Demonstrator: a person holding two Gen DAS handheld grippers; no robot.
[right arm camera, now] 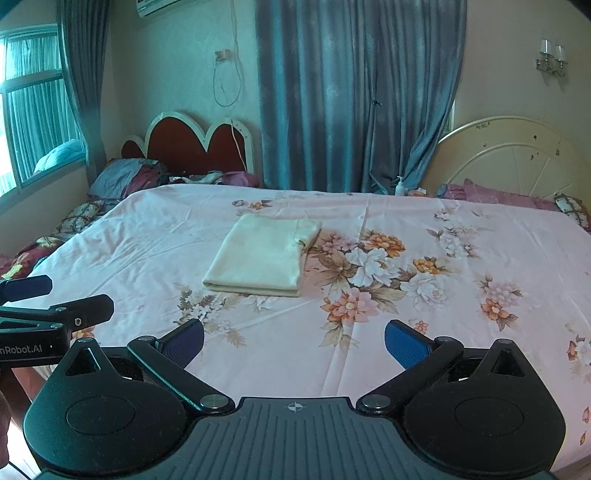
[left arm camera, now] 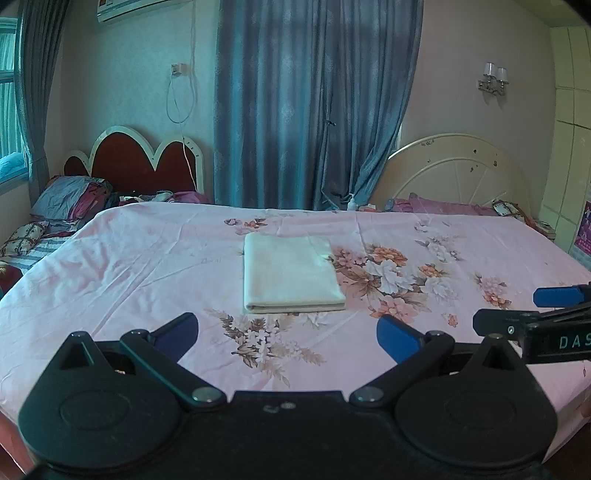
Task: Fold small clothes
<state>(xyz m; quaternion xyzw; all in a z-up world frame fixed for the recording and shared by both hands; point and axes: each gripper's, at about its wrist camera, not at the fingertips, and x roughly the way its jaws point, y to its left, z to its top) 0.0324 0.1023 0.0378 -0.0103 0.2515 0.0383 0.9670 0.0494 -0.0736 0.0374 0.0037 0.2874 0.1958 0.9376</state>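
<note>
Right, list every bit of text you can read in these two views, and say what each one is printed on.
"DAS", cut off by the frame edge: on the black body of the right gripper, seen from the left wrist.
"nRobot.AI", start cut off: on the body of the left gripper, seen from the right wrist.
Air conditioner label: too blurred to read.
Poster at the right edge: too blurred to read.

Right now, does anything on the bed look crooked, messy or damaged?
Nothing stands out. The cream folded cloth lies flat and neat on the pink floral bedsheet, only lightly creased. Both the left gripper and right gripper are open, clear of it.
</note>
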